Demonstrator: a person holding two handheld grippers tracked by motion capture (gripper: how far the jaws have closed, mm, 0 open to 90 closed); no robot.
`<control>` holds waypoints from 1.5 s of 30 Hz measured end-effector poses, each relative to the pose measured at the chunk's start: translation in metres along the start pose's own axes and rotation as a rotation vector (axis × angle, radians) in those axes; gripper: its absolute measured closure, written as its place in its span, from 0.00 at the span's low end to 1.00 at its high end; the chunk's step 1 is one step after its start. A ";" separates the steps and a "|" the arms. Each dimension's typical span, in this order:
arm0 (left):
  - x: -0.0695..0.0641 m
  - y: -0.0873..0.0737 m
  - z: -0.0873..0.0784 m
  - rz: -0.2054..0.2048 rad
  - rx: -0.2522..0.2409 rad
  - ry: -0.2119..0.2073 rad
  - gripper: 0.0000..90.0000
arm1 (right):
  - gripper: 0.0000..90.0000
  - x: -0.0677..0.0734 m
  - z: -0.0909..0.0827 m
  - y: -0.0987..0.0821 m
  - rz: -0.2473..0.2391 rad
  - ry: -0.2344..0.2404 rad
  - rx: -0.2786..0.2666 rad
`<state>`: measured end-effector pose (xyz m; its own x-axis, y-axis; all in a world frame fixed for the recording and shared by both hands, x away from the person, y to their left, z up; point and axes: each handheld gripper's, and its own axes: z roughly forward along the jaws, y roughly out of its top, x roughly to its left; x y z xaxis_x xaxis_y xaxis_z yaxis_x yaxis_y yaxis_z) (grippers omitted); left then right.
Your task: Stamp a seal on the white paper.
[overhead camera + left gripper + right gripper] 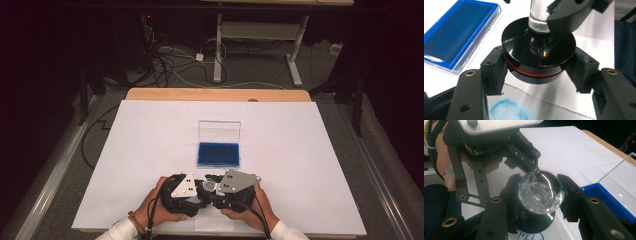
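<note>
A round stamp (206, 186) with a black base (539, 55), a red band and a clear faceted knob (540, 191) is held near the table's front edge. My left gripper (537, 72) is shut on the black base, one pad on each side. Meeting it from the right, my right gripper (541, 192) is shut on the clear knob. The stamp hangs over a small white paper (509, 110) that bears a smeared blue round print (531, 236). Beyond the grippers lies a blue ink pad (218, 153) in a clear case, with its lid (219, 131) standing upright.
A white sheet (300, 150) covers most of the wooden table (215, 94). Both hands rest at the front edge, close together. Behind the table, the floor holds cables and the legs of another desk (217, 55).
</note>
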<state>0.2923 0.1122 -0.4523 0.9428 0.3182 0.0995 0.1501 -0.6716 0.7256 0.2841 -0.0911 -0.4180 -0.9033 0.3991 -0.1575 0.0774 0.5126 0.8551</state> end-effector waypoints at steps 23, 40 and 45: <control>-0.001 0.002 -0.003 -0.013 -0.004 -0.002 0.40 | 0.63 0.000 -0.003 0.000 0.000 0.001 -0.012; 0.001 0.002 -0.003 -0.012 0.005 -0.013 0.40 | 0.63 0.000 -0.002 0.000 -0.006 -0.001 0.001; 0.000 -0.001 0.001 -0.029 -0.015 -0.023 0.40 | 0.63 0.000 -0.002 0.000 -0.002 -0.003 0.011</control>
<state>0.2927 0.1119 -0.4537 0.9448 0.3218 0.0622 0.1734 -0.6518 0.7383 0.2830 -0.0928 -0.4168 -0.9023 0.4001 -0.1603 0.0805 0.5217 0.8493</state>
